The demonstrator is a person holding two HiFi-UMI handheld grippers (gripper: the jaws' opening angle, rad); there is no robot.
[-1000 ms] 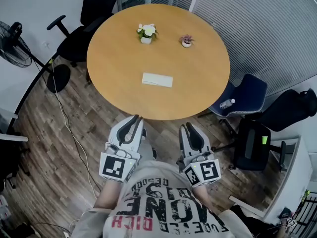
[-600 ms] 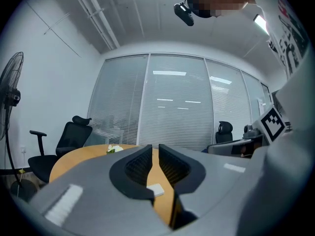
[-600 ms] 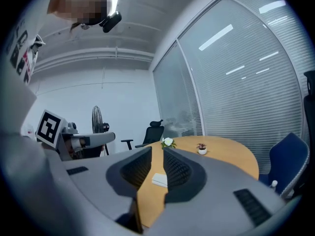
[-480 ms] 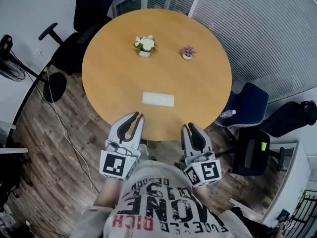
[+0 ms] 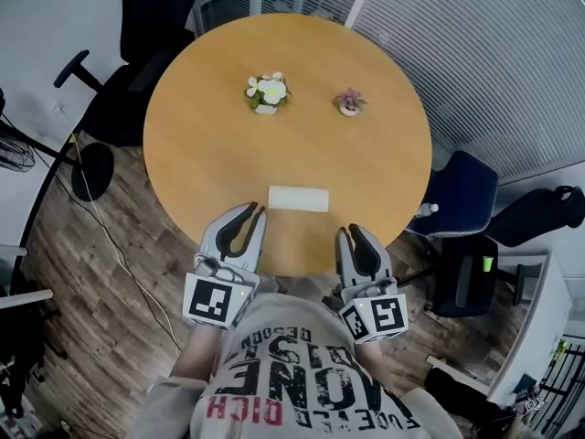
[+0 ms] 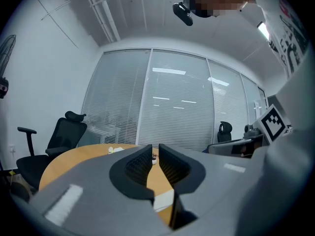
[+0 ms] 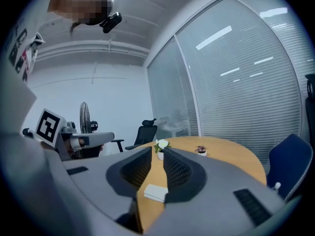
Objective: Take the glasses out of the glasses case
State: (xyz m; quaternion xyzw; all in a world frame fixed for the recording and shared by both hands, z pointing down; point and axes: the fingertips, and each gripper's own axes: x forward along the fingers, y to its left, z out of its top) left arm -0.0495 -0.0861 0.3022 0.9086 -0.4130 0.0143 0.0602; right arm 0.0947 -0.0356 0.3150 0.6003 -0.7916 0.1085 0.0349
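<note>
1. Nearest to the person, the left gripper [image 5: 255, 209] and the right gripper [image 5: 350, 229] are over the table's edge at 6 o'clock. Each has its jaws released, a little apart, with nothing between them.
2. Just beyond, at 12 o'clock from the gap between the two, the white case [image 5: 299, 198] lies flat on the table [image 5: 201, 154]. It looks closed, and no gripper touches it.
3. I judge the task is only at its beginning. The glasses are not visible, so they are presumably inside. The reach, the opening and the lifting out are all left.
4. The table is round, wood-coloured and mostly bare. Far across stand a flower pot [image 5: 267, 92] at 11 o'clock and a smaller plant [image 5: 349, 103] at 1 o'clock.
5. Around it are a plank floor [image 5: 82, 273], a black chair [image 5: 151, 21] at 10 o'clock, a blue chair [image 5: 464, 186] at 3 o'clock and blinds [image 5: 494, 53] at 2 o'clock.
</note>
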